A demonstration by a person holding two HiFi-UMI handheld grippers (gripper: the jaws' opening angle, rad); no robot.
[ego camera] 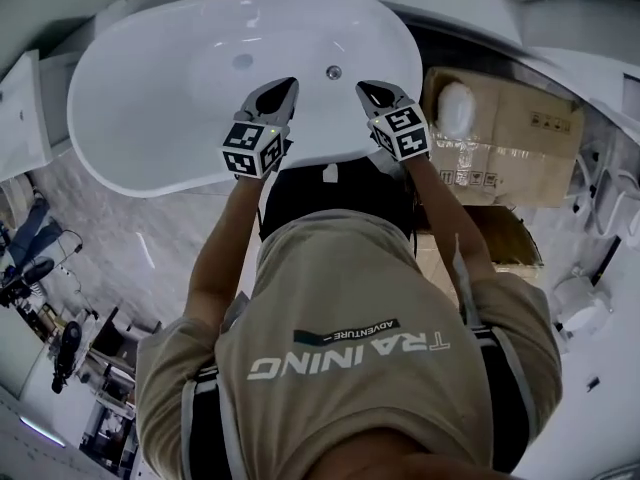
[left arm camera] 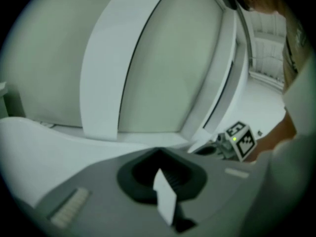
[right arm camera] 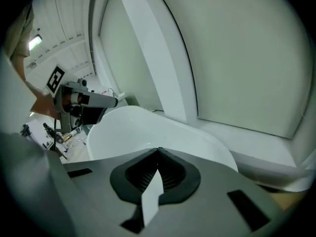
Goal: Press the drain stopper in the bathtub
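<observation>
- My left gripper [ego camera: 280, 93] has its jaws pressed together with nothing between them. My right gripper [ego camera: 375, 93] is the same, closed and empty.
- Both hang over the near rim of the bathtub [ego camera: 150, 183]. What I take for the drain stopper [ego camera: 243, 61] is a small round disc on the tub floor, farther in and a little left of my left gripper, apart from it.
- A chrome fitting [ego camera: 333, 72] sits on the tub's sloping wall between my two grippers. It is round too, so I could press the wrong one if I go for whatever is closest.
- The stopper is small and the enamel around it is glossy. If I come down off-centre or at a slant, the closed tips may skid off onto the tub floor and leave the stopper unpressed.
- I have to reach down over the rim, so the gripper body could knock against the tub's edge on the way.
- The tub is white, smooth and empty of water, and it stands on a pale veined floor [ego camera: 130, 238].
- A cardboard box [ego camera: 520, 138] sits just to its right, other white fixtures stand around, and large pale wall panels [right arm camera: 247, 58] rise behind the far side.
</observation>
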